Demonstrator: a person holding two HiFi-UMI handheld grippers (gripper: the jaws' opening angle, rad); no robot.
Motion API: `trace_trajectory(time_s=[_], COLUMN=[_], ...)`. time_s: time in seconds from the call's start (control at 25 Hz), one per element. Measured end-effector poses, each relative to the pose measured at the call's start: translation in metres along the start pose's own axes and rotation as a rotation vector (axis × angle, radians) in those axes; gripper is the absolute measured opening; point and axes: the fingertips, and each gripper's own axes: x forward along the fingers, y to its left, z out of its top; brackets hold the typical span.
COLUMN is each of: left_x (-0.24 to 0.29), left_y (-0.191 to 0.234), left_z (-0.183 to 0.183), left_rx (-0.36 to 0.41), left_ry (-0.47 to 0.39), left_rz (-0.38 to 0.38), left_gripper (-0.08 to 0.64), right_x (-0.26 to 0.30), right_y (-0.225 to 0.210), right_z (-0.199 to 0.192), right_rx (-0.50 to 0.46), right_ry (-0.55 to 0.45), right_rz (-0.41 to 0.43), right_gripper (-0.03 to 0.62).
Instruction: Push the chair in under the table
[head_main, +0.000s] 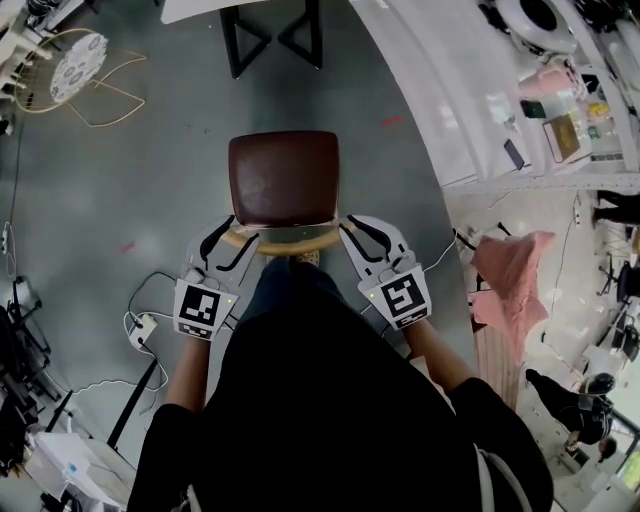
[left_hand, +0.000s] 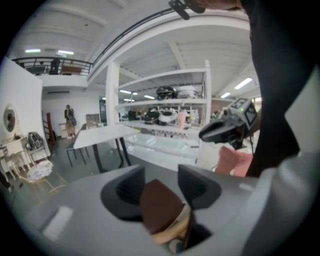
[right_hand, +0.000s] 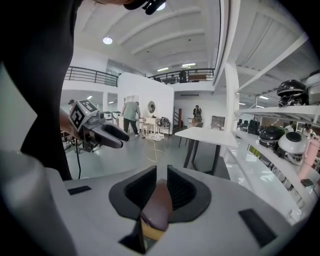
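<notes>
Evidently early: chair (head_main: 283, 178) short of tabletop (head_main: 200, 10), none under. Left tongs (head_main: 236, 236) apart at backrest (head_main: 285, 243); right tongs (head_main: 346, 232) together at its other end. Whole push outstanding.

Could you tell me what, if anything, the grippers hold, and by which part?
Nothing is gripped yet: the left gripper stands open at one end of the chair backrest, the right gripper shut at the other.
</notes>
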Motion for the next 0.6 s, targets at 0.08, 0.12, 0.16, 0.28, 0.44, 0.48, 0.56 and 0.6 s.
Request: trace_trajectory(time_s=[0.08,0.12,0.16,0.28,0.44,0.48,0.56,0.6], left_x=[0.004,0.005,0.006,0.01,0.017,0.018,0.02,0.022], left_y=[0.001,0.001,0.0,-0.005,-0.016,-0.018,-0.019,-0.02], left_z=[-0.013,-0.021,-0.03,-0.058,-0.103,-0.112,-0.126,-0.132], left_rx=[0.02,0.039,0.059,0.094,0.103,0.097,0.083,0.077], left_ry=[0.024,0.042,0.064,0.124,0.217,0.233,0.255,0.266], left_rz=[-0.03,-0.044,-0.058,-0.106,-0.171,-0.185,-0.205,-0.213], left_gripper=[0.218,0.218,0.218,0.223,0.244,0.247,0.253,0.253], right_x=[0.005,0.007,0.01,0.016,0.022,0.024,0.029,0.031], right_y=[0.003,0.005,0.007,0.012,0.021,0.023,0.028,0.03], right_z=[-0.014,-0.021,-0.029,-0.053,-0.083,-0.09,-0.103,-0.111], right_rx=[-0.02,-0.032,-0.042,-0.044,-0.044,-0.043,-0.032,-0.026], right_ry=[0.036,0.054,0.074,0.138,0.223,0.238,0.269,0.288], right_rz=[0.019,0.029,0.039,0.067,0.101,0.11,0.132,0.146], right_gripper=[0.026,0.026,0.026,0.062,0.103,0.108,0.122,0.135])
